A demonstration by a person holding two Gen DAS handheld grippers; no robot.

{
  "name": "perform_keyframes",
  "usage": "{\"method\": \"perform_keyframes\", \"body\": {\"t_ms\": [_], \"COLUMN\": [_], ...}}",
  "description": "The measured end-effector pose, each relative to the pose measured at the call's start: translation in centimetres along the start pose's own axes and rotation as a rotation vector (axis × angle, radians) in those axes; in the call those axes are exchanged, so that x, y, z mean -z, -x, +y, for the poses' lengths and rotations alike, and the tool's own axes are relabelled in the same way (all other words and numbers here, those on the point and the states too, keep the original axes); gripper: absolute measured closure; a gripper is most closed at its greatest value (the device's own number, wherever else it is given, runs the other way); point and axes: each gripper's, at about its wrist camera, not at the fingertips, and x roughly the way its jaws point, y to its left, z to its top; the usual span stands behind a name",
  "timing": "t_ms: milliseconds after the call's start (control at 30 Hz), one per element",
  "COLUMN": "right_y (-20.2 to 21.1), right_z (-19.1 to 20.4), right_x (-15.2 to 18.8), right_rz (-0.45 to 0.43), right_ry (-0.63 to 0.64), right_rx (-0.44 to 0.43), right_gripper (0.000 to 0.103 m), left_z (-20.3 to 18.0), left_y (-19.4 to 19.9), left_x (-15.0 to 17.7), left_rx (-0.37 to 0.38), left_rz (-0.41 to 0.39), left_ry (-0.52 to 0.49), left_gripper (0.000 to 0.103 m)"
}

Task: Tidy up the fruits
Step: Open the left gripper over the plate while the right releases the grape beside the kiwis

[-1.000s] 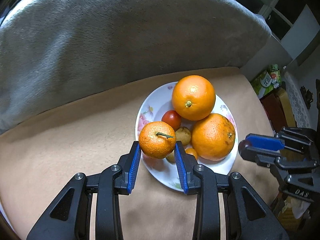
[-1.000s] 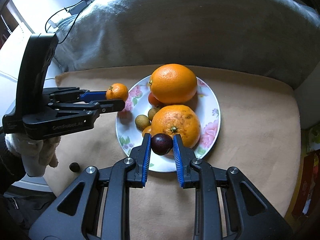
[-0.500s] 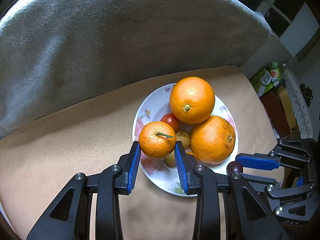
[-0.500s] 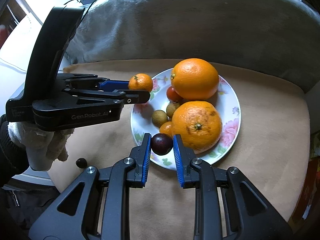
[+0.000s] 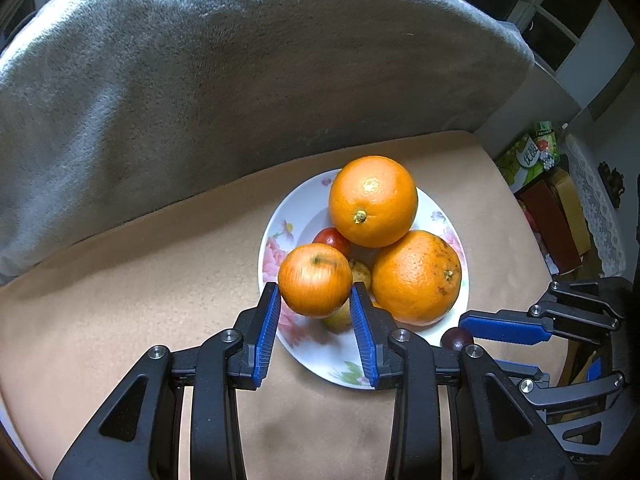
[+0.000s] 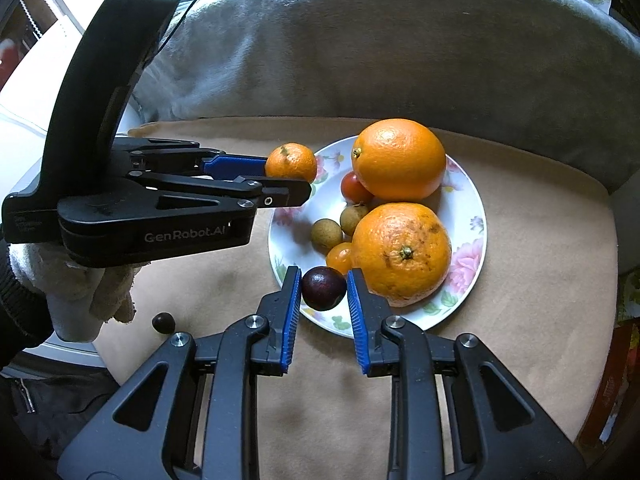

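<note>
Since a second ago the right tool (image 6: 323, 290) has shifted sideways to the plate's (image 6: 474, 216) near rim, clamped on a dark plum (image 6: 323, 288). Left tool (image 5: 314, 300) unmoved, gripping a small mandarin (image 5: 314, 285) above the plate's left edge; the mandarin looks motion-blurred.

The small orange (image 5: 314, 280) in my left gripper (image 5: 314, 300) looks smeared and blurry, so I can't see its stem well. It covers part of the little brown fruit (image 5: 362, 274) at 3 o'clock from it. The dark plum (image 5: 457, 338) is half hidden behind my tool. My gloved hand (image 6: 72, 280) is cut off at 9 o'clock.
</note>
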Motion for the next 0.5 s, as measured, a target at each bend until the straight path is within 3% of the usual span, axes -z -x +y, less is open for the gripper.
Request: {"method": "perform_keyframes", "body": {"t_ms": [33,133,333,500], "right_y": [0.1,0.5,1.0,1.3], "right_z": [0.0,0.0,0.2,0.2], "right_x": [0.0,0.1,0.2,0.5], "right_rz": [-0.001,-0.02,-0.036,-0.037], "right_ry": [-0.002,0.001,-0.002,-0.001], "right_rx": [0.001,0.009,0.016,0.024], "right_gripper": [0.074,0.046,0.045,0.045], "left_z": [0.0,-0.1,-0.3,-0.4], "left_y": [0.1,0.3,0.6,1.1], "left_x": [0.0,0.0,0.1,0.3], "left_rx": [0.0,-0.001,-0.007,-0.016], "left_rz": [-0.005,-0.012,-0.023,-0.039], "left_ry": [0.0,0.002,0.009,0.014], "left_gripper": [0.069,0.061,0.059,0.046]}}
